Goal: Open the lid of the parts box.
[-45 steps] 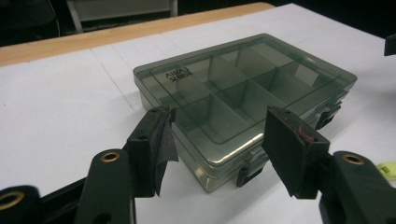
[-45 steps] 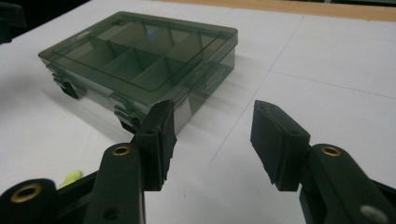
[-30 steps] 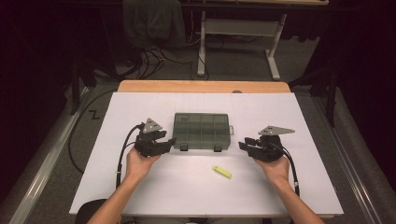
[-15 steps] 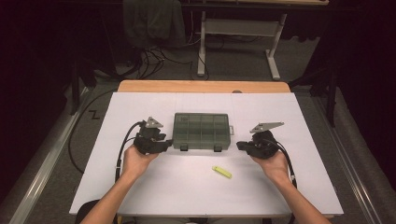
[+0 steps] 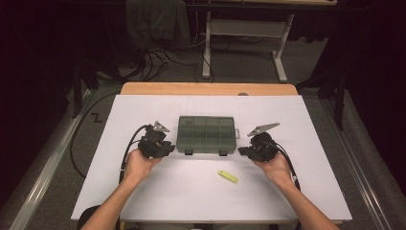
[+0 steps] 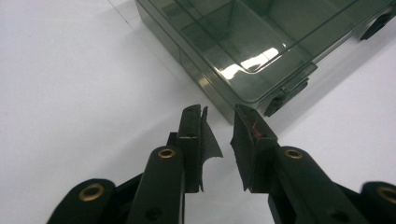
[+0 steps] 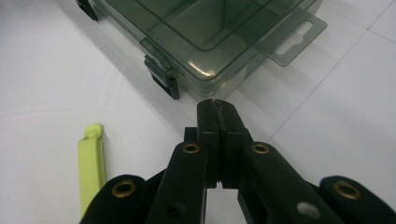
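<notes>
The box (image 5: 207, 135) sits mid-table, lid shut, its 2 latches (image 5: 188, 151) on the near edge, with the left gripper (image 5: 165, 147) just beside its near-left corner and the right gripper (image 5: 243, 151) just beside its near-right corner. Both sets of jaws have just been closing with nothing between them: the right pair meets flat in the right gripper view, pointed at the corner next to a latch (image 7: 162, 80), while the left pair has a narrow gap at the tips and holds nothing. A yellow-green tool (image 5: 227, 176) lies near, right of centre, untouched. The step looks like bracing the box from both ends – though whether either tip touches the wall is hard to say. To do it well, press in evenly from left and right so the box stays square, keeping the tips low on the wall and clear of the latches.
</notes>
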Available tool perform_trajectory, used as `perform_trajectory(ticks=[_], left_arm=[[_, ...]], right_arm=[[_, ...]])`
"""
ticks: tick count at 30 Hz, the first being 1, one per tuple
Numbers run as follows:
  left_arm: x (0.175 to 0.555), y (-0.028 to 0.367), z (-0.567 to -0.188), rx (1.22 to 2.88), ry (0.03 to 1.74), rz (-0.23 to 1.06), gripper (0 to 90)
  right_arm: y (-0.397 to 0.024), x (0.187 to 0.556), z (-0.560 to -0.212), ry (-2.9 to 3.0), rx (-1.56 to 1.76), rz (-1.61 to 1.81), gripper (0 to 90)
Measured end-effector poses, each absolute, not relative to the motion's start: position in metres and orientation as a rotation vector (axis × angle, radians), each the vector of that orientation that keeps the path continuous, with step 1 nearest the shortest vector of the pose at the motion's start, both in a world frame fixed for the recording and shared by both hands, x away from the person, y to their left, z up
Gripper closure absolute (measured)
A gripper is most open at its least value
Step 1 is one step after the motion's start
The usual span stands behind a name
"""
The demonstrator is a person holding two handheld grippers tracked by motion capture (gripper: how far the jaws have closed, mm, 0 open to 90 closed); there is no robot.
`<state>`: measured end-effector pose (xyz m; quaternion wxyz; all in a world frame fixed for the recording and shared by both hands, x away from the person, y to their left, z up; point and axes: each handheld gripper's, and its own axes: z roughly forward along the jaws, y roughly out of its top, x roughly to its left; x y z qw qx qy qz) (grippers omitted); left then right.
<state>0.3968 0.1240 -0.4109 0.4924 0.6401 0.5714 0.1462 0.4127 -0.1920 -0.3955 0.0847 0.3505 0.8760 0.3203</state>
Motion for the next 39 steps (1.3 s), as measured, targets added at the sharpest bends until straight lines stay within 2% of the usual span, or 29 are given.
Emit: perform_trajectory(ticks=[7,29,39], left_arm=[[0.397,0.12,-0.415,1.596,1.373,0.377,76.7],[0.397,0.118,-0.417,1.603,1.355,0.381,76.6],[0.393,0.118,-0.408,1.546,1.322,0.382,71.5]], right_arm=[[-0.187,0.415,-0.398,2.627,1.047,0.935,90.0],[-0.184,0.417,-0.399,2.627,1.048,0.938,90.0],[-0.188,0.416,-0.393,2.578,1.046,1.018,89.2]])
